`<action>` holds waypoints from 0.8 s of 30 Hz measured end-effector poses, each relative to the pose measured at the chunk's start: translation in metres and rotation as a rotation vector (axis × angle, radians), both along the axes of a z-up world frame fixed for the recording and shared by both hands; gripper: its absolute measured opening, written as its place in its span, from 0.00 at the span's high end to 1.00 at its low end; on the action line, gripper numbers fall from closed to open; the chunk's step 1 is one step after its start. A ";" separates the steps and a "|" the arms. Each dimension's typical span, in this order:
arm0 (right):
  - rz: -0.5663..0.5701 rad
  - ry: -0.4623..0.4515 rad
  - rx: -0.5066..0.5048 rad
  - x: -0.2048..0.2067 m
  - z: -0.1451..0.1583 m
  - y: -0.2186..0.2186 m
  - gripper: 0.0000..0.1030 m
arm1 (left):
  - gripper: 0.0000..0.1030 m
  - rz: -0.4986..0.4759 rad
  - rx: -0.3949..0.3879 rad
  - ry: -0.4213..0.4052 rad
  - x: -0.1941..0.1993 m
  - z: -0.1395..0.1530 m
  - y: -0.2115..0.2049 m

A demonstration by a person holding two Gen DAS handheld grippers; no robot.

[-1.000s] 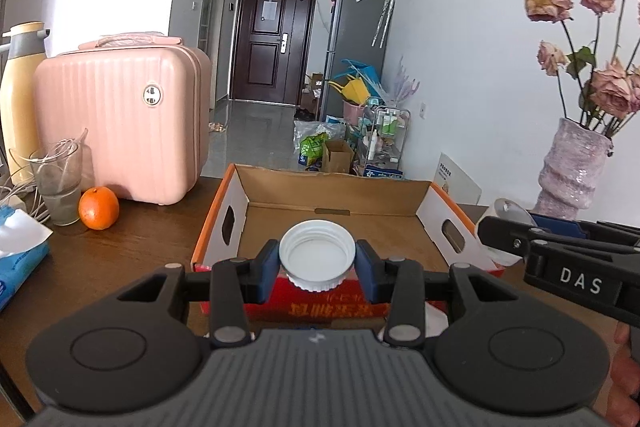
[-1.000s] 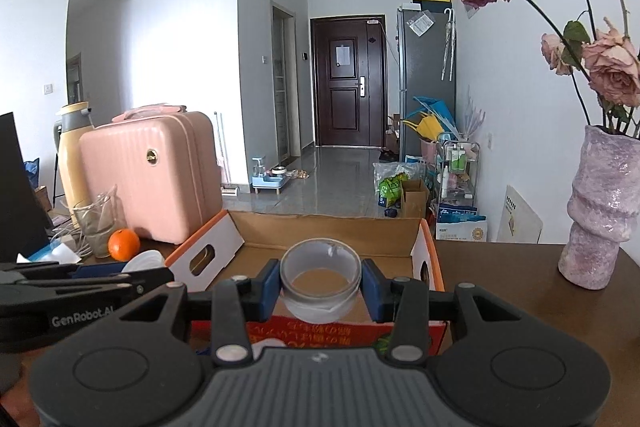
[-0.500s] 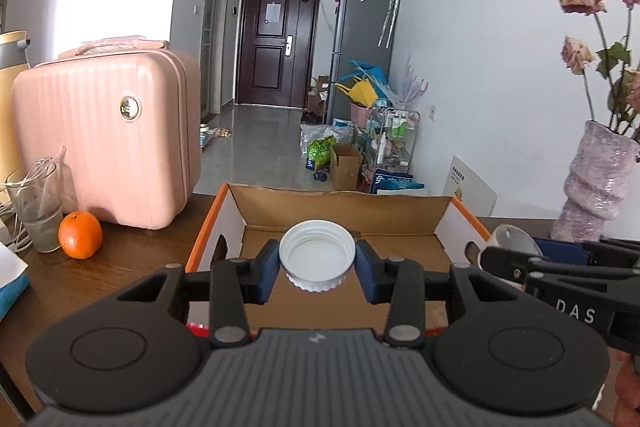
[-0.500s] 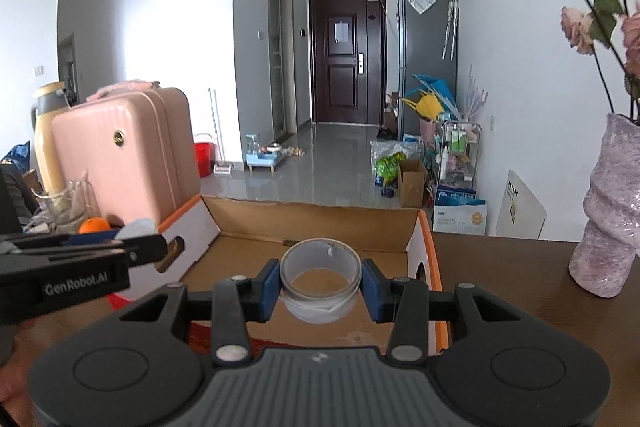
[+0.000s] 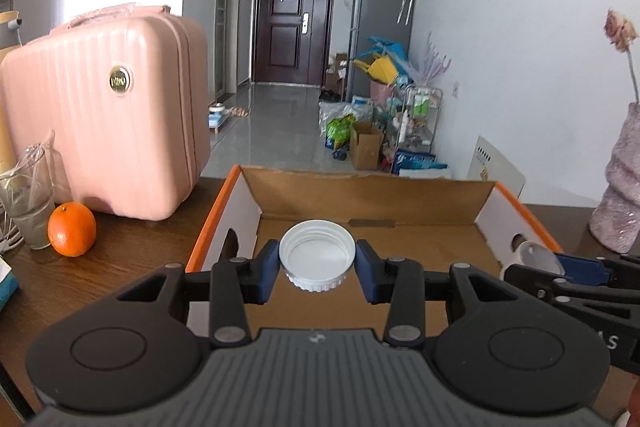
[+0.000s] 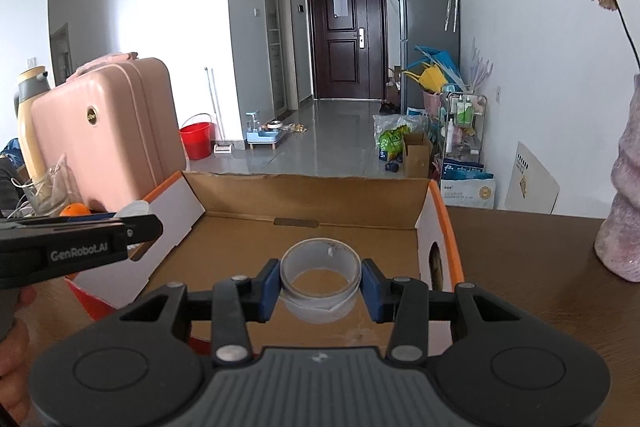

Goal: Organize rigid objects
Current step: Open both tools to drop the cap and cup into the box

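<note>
Left jaws clamp the white cap (image 5: 317, 254) over the cardboard box (image 5: 368, 193); right jaws clamp the tape roll (image 6: 319, 279).

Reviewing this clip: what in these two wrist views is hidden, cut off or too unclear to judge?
- Left wrist view: near floor of the cardboard box hidden behind the left claw and white cap.
- Left wrist view: vase and its flowers cut by the right edge.
- Right wrist view: orange mostly hidden behind the other claw's body.
- Right wrist view: box floor under the tape roll and right claw hidden.
</note>
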State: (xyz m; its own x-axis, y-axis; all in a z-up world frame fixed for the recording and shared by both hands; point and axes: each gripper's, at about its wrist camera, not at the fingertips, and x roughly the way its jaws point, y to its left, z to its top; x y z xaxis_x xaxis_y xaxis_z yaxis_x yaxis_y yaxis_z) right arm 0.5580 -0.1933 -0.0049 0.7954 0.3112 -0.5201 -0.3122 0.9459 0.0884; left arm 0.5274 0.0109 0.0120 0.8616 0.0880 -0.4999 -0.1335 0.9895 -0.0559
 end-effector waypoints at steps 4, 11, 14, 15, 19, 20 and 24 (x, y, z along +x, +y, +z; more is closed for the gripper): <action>-0.020 -0.011 0.011 0.003 -0.005 -0.001 0.60 | 0.60 -0.004 -0.002 0.021 0.008 -0.009 0.003; -0.030 0.007 0.003 0.011 -0.014 0.000 0.59 | 0.60 -0.004 -0.003 0.060 0.018 -0.019 0.007; -0.049 0.012 -0.004 0.012 -0.014 0.000 0.43 | 0.25 -0.016 -0.031 0.063 0.016 -0.019 0.010; -0.058 0.005 0.002 0.011 -0.013 -0.002 0.21 | 0.11 0.011 -0.010 0.046 0.013 -0.017 0.009; -0.080 -0.014 0.028 0.008 -0.010 -0.008 0.09 | 0.00 0.024 0.012 -0.001 0.004 -0.010 0.008; -0.089 -0.014 0.027 0.008 -0.009 -0.009 0.09 | 0.00 0.030 0.008 -0.009 0.002 -0.009 0.008; -0.116 -0.015 0.009 0.008 -0.007 -0.012 0.03 | 0.00 0.046 0.005 -0.004 0.001 -0.006 0.009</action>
State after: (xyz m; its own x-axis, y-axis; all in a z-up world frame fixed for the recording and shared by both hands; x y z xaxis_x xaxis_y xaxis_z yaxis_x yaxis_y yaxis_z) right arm 0.5663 -0.2049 -0.0121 0.8339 0.2210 -0.5058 -0.2017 0.9750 0.0933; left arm 0.5280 0.0198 0.0062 0.8584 0.1298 -0.4962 -0.1782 0.9826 -0.0513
